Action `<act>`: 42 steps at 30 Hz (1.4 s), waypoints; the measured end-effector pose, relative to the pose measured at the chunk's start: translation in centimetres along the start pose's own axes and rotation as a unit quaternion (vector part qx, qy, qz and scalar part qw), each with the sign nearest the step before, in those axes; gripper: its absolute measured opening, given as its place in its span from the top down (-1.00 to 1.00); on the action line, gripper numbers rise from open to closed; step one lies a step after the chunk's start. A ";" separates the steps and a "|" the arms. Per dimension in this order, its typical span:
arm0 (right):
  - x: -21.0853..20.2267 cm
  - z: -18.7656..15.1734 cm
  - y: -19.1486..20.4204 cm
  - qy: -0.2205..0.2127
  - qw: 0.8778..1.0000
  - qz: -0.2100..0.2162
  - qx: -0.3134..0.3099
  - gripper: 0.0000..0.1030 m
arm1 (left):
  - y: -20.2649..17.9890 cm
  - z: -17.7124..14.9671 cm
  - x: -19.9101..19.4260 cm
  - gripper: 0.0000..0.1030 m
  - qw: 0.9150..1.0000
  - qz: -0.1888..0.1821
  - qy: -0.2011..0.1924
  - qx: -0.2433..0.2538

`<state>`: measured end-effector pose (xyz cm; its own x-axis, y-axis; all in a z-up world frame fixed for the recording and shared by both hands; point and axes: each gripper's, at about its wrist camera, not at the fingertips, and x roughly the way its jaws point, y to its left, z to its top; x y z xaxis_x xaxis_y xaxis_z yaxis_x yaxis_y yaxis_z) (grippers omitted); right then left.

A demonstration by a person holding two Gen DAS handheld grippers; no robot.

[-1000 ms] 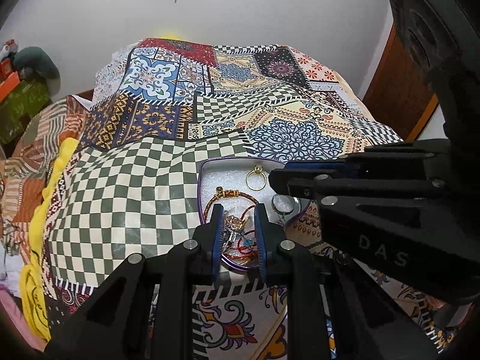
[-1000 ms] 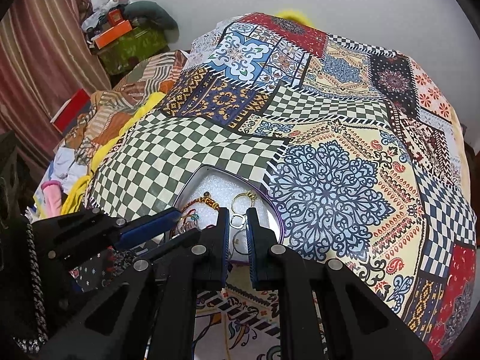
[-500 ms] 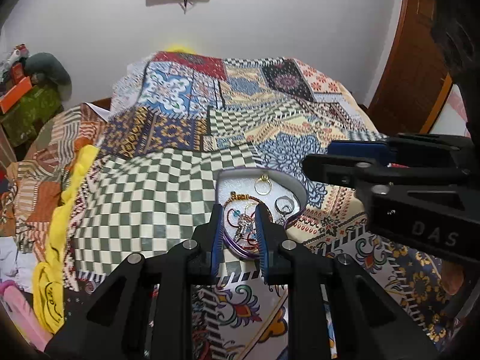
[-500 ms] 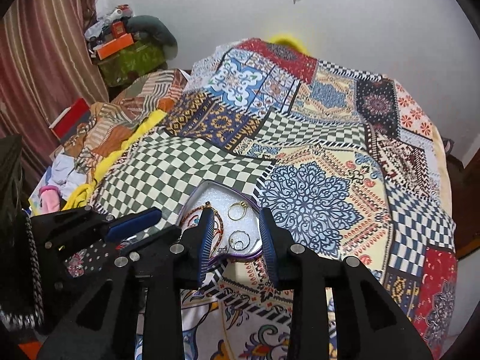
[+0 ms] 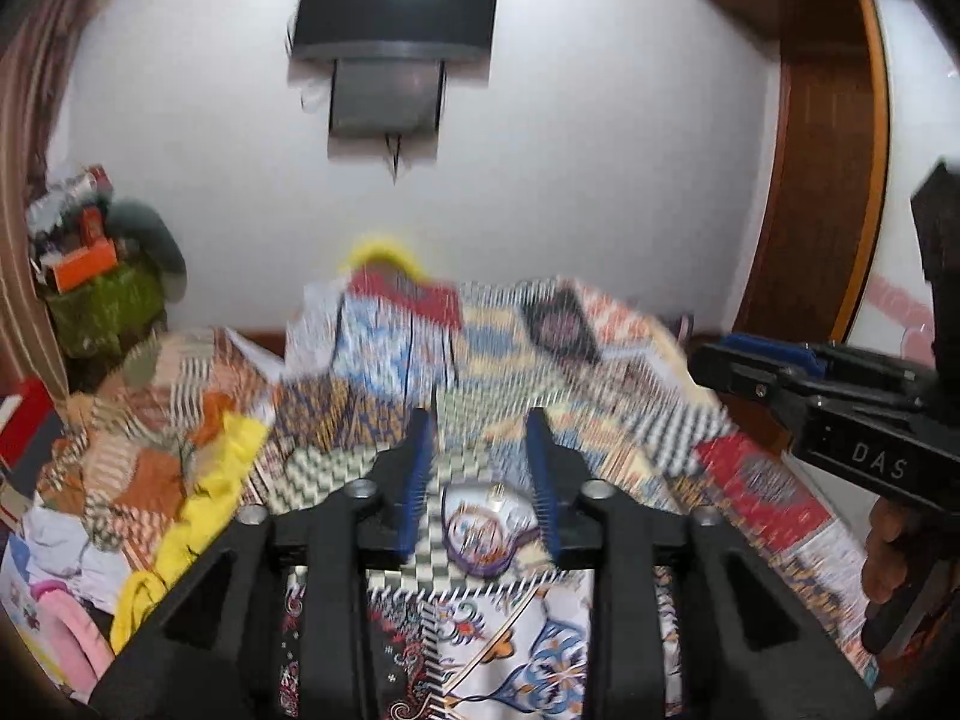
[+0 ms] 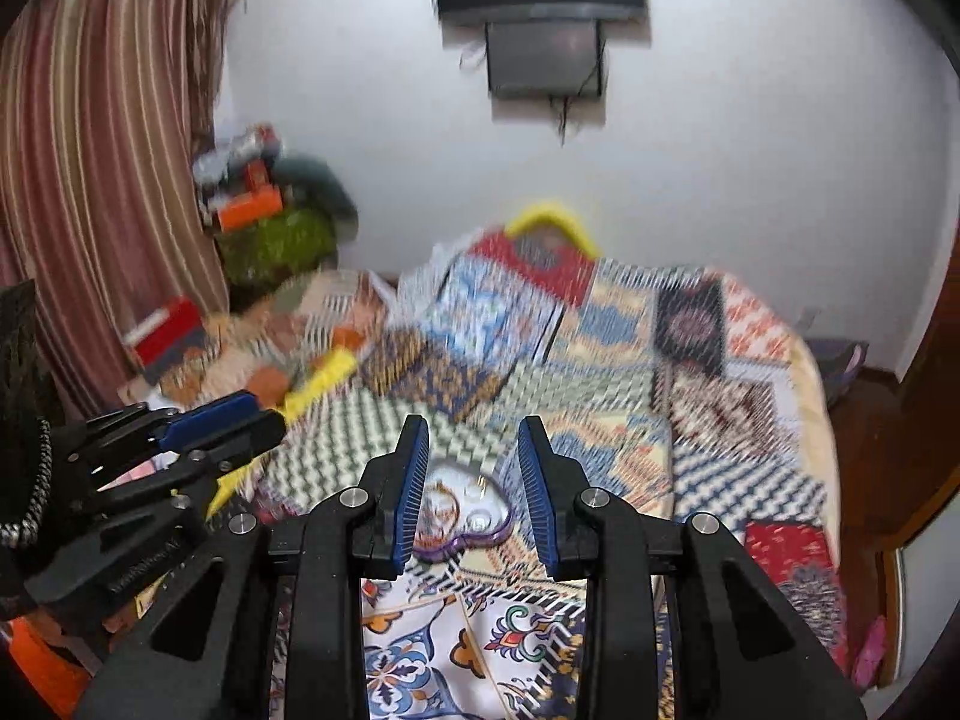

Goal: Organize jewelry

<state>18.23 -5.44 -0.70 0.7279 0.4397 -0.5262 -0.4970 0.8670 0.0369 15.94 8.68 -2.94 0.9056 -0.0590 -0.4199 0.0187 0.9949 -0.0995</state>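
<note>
A purple-rimmed heart-shaped jewelry tray [image 5: 489,531] lies on the patchwork bedspread, holding a red beaded bracelet and rings, blurred by motion. It also shows in the right wrist view [image 6: 465,510]. My left gripper [image 5: 480,450] is open and empty, raised well above and behind the tray. My right gripper [image 6: 474,456] is open and empty too, also raised back from the tray. The right gripper shows at the right of the left wrist view [image 5: 780,372]; the left gripper shows at the left of the right wrist view [image 6: 204,426].
The bedspread [image 6: 690,420] covers the bed up to a white wall with a mounted TV [image 5: 393,6]. Clothes and a yellow cloth [image 5: 210,480] pile at the bed's left side. A striped curtain [image 6: 102,180] hangs left; a wooden door [image 5: 828,192] stands right.
Both grippers have opened wider and pulled up and back from the tray, so the tray looks smaller and the wall and TV have come into view. Jewelry stays in the tray.
</note>
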 end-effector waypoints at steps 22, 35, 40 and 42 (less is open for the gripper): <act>-16.2 -3.6 4.8 -0.221 0.971 -0.087 0.018 -0.78 | -4.5 -1.7 -17.1 -0.92 0.980 0.054 -0.190 0.002; -16.7 -4.9 5.2 -0.209 0.973 -0.102 0.009 -0.89 | -5.0 -2.1 -17.8 -0.93 0.981 0.058 -0.188 0.006; -17.0 -5.5 5.1 -0.206 0.973 -0.103 0.005 -0.89 | -5.3 -2.3 -17.4 -0.93 0.981 0.056 -0.183 0.010; -17.0 -5.6 5.1 -0.204 0.974 -0.101 0.007 -0.89 | -5.3 -2.3 -17.2 -0.93 0.982 0.055 -0.181 0.009</act>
<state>0.66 -9.84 3.68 0.9386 0.3143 -0.1425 -0.3201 0.9472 -0.0193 -0.72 4.27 2.73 0.9938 0.0791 -0.0787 -0.0835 0.9951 -0.0534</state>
